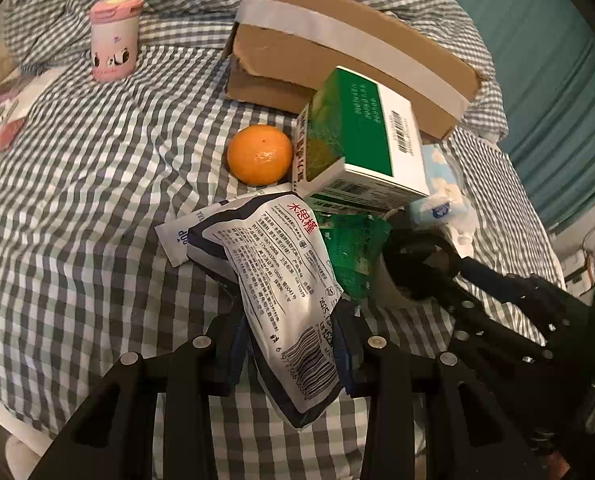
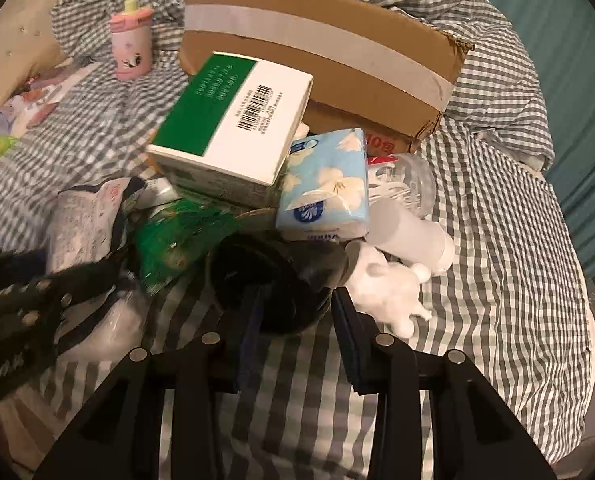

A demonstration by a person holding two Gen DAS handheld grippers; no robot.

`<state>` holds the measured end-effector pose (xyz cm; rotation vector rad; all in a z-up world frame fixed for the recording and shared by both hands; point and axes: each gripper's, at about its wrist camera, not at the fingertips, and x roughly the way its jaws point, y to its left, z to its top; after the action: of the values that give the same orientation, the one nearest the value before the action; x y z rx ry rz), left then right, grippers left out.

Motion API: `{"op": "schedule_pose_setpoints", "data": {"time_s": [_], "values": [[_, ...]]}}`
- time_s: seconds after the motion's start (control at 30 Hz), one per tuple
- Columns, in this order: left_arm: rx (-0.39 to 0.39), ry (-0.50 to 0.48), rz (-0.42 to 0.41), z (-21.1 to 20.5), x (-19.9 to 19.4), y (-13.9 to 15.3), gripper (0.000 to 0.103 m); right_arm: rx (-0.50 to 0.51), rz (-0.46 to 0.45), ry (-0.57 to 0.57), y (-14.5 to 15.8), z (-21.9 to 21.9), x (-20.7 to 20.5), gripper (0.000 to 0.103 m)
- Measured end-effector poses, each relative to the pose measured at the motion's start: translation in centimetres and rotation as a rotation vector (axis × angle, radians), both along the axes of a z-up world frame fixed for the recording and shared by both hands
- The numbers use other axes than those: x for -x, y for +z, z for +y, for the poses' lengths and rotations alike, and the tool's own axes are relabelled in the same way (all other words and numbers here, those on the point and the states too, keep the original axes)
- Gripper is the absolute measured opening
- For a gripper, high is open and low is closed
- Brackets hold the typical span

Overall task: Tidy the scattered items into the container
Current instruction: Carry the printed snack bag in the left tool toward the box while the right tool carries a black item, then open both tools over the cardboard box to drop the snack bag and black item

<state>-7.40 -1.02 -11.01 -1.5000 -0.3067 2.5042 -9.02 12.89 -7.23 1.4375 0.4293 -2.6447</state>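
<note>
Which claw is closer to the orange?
Left. The left claw grips a white packet that lies just short of the orange. The right claw, holding a black round thing, sits farther off to the side.

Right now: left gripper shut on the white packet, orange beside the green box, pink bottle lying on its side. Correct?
One error: the pink bottle stands upright on the checked bedding, as the left wrist view shows. The rest holds: left gripper shut on the white packet, orange beside the green box.
</note>
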Motion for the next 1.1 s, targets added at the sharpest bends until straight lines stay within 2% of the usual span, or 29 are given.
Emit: {"op": "schedule_pose_setpoints", "data": {"time_s": [0.03,0.13,0.27,0.5,0.67,0.87,0.97,1.1], "values": [[0.001,-0.003,0.001,0.0,0.1,-0.2,0.037,-0.019,0.000,-0.014,-0.2,0.1,0.4,0.020],[0.002,-0.013,0.008,0.0,0.3,-0.2,0.034,0.021,-0.003,-0.031,0.2,1.0,0.5,0.018],[-0.001,-0.012,0.019,-0.2,0.1,0.5,0.030,0.099,0.028,-0.033,2.5,2.8,-0.6,0.012],[0.030,0.005,0.096,-0.6,-1.2,4.2,0.030,0.179,0.095,-0.027,7.0,4.1,-2.8,0.012],[0.059,0.013,0.165,-0.9,-1.6,8.4,0.030,0.223,0.130,-0.031,10.5,4.3,-2.4,0.012],[0.054,-0.016,0.278,0.0,0.8,14.3,0.030,0.266,0.213,-0.018,16.0,5.0,0.8,0.012],[0.028,-0.077,0.322,1.0,4.4,17.3,0.030,0.293,0.261,-0.010,18.8,5.4,4.0,0.012],[0.037,-0.113,0.386,2.5,9.1,20.3,0.030,0.299,0.299,-0.021,21.2,5.9,8.9,0.012]]}}
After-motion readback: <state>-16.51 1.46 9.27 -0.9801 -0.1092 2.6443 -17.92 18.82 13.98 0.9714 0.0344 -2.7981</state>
